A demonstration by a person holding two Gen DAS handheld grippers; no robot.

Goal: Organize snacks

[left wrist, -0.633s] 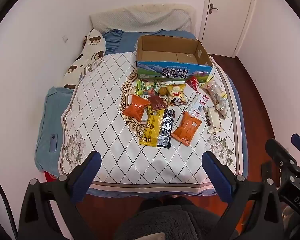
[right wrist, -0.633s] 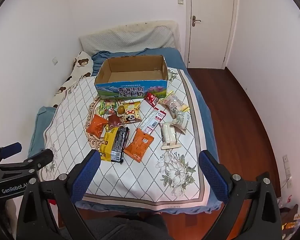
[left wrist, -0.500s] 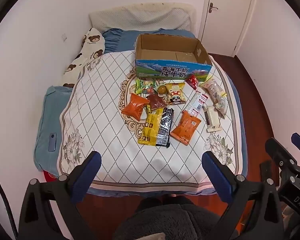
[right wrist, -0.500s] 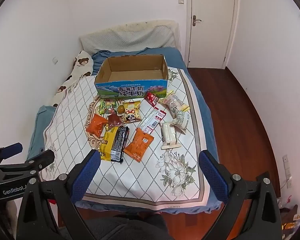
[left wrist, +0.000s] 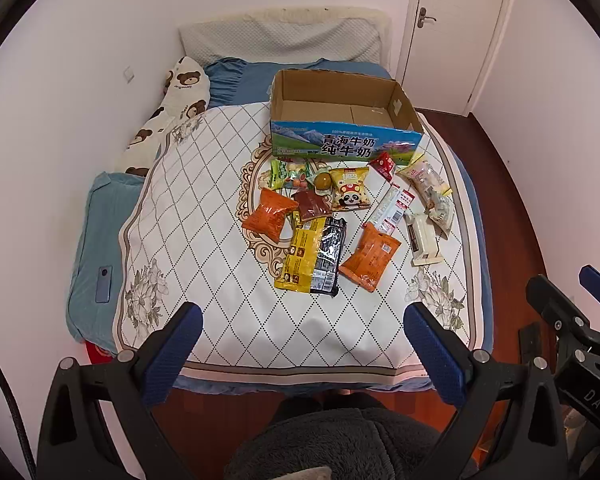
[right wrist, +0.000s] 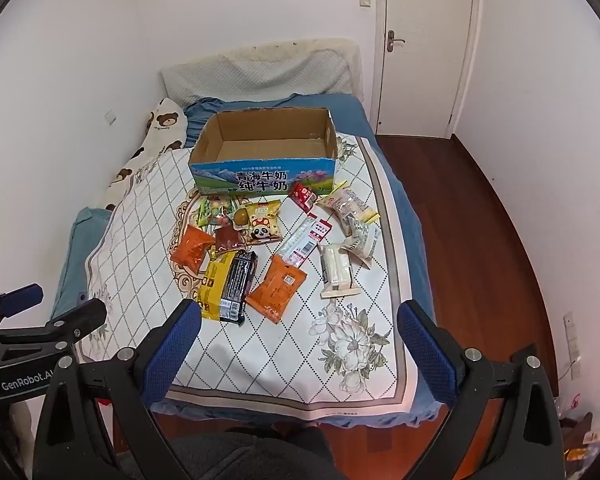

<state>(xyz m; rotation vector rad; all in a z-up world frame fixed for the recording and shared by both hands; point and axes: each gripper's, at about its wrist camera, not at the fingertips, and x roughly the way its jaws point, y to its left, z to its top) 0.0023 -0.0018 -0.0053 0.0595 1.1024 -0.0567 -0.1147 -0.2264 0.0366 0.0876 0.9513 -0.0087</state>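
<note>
White walls and a closed door surround the bed (left wrist: 204,240), where the snacks (left wrist: 340,216) lie scattered just in front of the cardboard box (left wrist: 340,120), which looks empty. Since half a second ago almost nothing changed, only a small camera drift. Left gripper (left wrist: 300,338) and right gripper (right wrist: 298,334) both hang wide apart, holding nothing, so sorting has not begun.

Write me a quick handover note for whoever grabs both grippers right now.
Left gripper: open, empty, held back from the foot of the bed.
Right gripper: open, empty, likewise.
Cardboard box: at the far end of the quilt, nothing visible inside.
Snacks: all loose in front of the box, from the orange bag nearest to the red packet by the box.
Done: nothing boxed. Left: every snack.
</note>
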